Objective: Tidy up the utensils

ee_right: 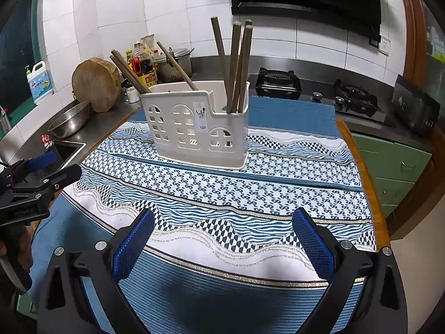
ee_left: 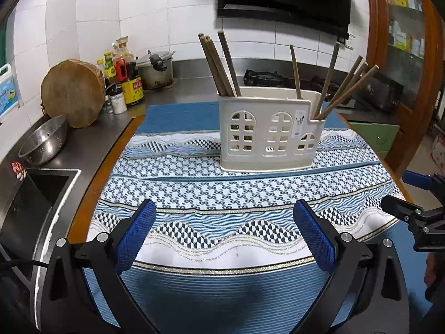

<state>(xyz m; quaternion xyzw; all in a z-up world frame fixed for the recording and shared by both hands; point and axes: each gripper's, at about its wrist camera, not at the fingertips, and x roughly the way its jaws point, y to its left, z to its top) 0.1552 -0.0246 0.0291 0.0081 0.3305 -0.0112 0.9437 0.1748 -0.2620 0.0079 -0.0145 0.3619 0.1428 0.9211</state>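
White plastic holder point(ee_left: 268, 132): upright mid-cloth, wooden chopsticks point(ee_left: 219, 65) leaning in its end compartments
Tablecloth point(ee_left: 194, 183): blue patterned, bare near both grippers
Left gripper point(ee_left: 224, 232): spread wide, empty, over near edge
Right gripper point(ee_right: 222, 235): spread wide, empty, beside left

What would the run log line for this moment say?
left claw: open, empty | right claw: open, empty | chopsticks: standing in white holder | holder: on patterned cloth
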